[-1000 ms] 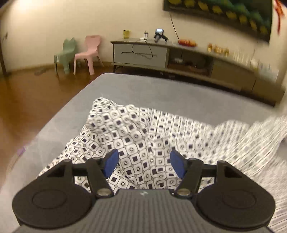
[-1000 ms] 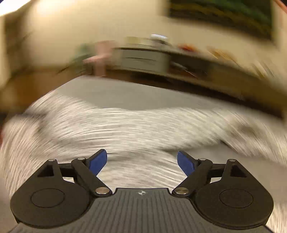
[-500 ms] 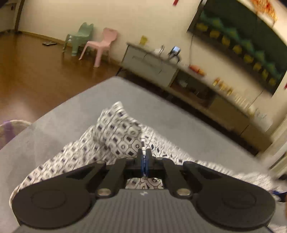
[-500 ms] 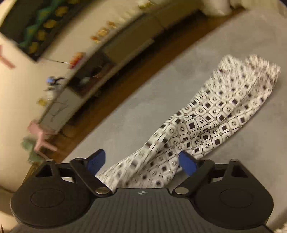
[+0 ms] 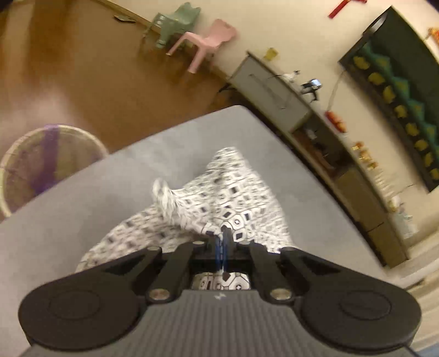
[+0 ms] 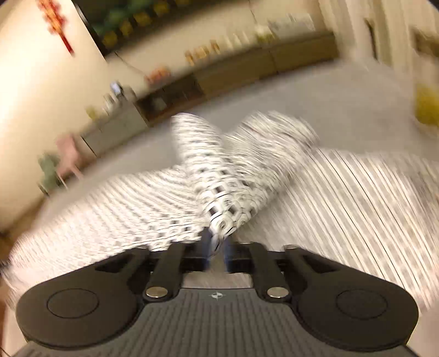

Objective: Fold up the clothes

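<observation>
Folding has barely begun: the patterned garment [image 5: 230, 203] lies crumpled on the grey bed [image 5: 115, 175], left claw [image 5: 222, 248] and right claw [image 6: 218, 248] each clamped on it, no fold made.

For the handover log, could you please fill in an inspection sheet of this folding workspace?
Surface: grey bed, mostly bare.
Job's things: black-and-white patterned garment, crumpled, partly lifted.
Clutter: nothing seen on the bed.
Grippers: left hand-held gripper shut on the garment; right hand-held gripper has just been closing, pinching a bunched fold.
Cables: wire up the wall above the sideboard.
Surroundings: wicker basket, pink chair, green chair, wooden floor.
</observation>
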The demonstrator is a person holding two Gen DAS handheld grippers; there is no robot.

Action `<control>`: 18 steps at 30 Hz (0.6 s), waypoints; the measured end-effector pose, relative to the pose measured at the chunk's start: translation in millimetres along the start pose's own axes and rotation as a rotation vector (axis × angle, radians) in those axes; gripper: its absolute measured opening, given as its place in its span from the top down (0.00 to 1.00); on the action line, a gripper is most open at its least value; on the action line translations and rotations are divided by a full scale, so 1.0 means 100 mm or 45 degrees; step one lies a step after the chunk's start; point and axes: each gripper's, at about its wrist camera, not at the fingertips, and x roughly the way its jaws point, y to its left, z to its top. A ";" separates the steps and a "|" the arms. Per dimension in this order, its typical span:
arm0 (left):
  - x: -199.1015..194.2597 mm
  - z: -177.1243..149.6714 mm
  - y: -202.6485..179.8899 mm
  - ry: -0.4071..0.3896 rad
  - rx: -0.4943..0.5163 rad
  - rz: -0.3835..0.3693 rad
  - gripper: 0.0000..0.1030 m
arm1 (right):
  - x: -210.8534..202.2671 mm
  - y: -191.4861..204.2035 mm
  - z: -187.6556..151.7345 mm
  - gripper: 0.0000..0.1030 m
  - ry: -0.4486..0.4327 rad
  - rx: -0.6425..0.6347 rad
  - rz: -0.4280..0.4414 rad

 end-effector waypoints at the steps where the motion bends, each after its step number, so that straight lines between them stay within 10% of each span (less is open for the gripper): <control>1: -0.01 -0.01 0.01 -0.002 0.011 0.028 0.97 | -0.04 -0.10 -0.02 0.56 -0.011 0.019 -0.021; 4: -0.05 -0.03 -0.03 -0.019 0.035 0.042 0.96 | -0.17 -0.25 0.08 0.25 -0.114 0.055 -0.062; 12: 0.08 -0.10 -0.07 0.012 0.086 0.069 0.95 | 0.46 0.11 0.69 0.16 -0.096 -0.289 -0.162; 18: 0.11 -0.12 -0.07 0.018 0.130 0.035 0.95 | 0.84 0.18 0.70 0.82 -0.023 -0.386 -0.335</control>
